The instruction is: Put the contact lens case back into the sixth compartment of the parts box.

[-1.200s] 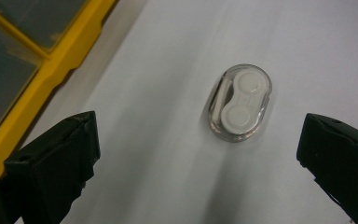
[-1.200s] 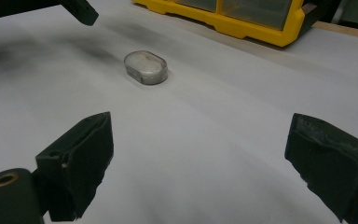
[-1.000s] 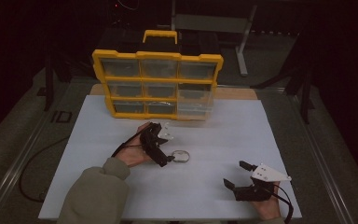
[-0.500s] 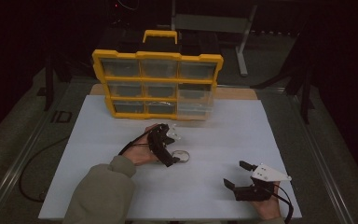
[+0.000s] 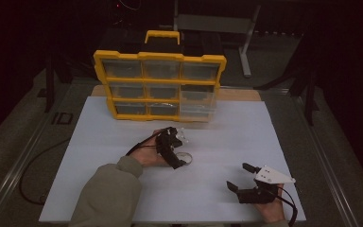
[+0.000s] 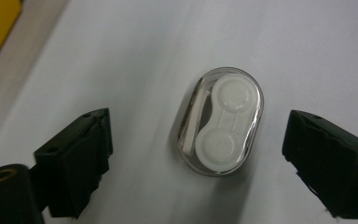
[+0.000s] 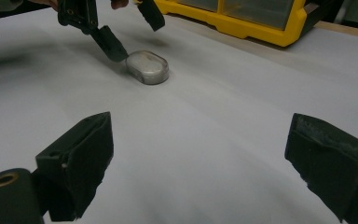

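A small clear oval case [image 6: 221,123] with a white two-cup lens holder inside lies flat on the white sheet [image 5: 123,137]. In the high view the case [image 5: 185,157] sits mid-table. My left gripper [image 6: 198,122] hovers over it with one jaw on each side and a gap at both. Its jaws have just been closing, and neither pad touches the case. The high view shows the left gripper [image 5: 179,149] held by a sleeved hand. My right gripper [image 5: 239,176] rests open near the front right edge with nothing in it. From the right gripper [image 7: 198,135], the case [image 7: 148,66] and the left gripper [image 7: 130,30] lie ahead.
A yellow organiser [image 5: 159,85] with clear drawers and a handle stands upright at the back of the sheet. A wooden board edge [image 5: 238,94] shows behind it. Dark floor and a metal stand [image 5: 246,42] lie beyond the table.
My left gripper has moved right and slightly down, and now straddles the clear case. The right gripper has stayed where it was.
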A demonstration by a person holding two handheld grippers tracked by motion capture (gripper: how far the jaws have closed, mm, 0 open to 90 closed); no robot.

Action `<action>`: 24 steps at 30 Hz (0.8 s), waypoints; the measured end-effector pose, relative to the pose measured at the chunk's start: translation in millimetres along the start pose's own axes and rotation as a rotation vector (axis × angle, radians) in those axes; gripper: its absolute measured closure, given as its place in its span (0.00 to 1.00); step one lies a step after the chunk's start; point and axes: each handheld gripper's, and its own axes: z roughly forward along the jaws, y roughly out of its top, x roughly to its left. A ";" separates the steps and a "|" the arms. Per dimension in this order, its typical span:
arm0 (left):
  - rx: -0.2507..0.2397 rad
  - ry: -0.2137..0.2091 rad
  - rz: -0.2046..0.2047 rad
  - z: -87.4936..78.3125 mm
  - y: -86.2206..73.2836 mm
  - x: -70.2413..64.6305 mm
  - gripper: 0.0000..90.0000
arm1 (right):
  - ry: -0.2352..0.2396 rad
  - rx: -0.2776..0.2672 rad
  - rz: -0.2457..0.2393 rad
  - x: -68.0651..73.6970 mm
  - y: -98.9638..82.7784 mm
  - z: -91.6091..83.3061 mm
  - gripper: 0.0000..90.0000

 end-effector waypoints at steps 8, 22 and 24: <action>0.028 -0.035 0.018 8.0 5.7 -0.6 0.30 | 0.002 0.000 0.000 -0.1 0.0 0.2 0.09; 0.104 -0.073 0.069 19.2 9.7 -2.2 0.51 | 0.009 0.004 -0.003 -0.3 -0.5 1.2 0.09; 0.112 -0.070 0.071 18.5 10.6 -2.8 0.55 | 0.008 0.007 -0.003 -0.4 -0.6 1.5 0.09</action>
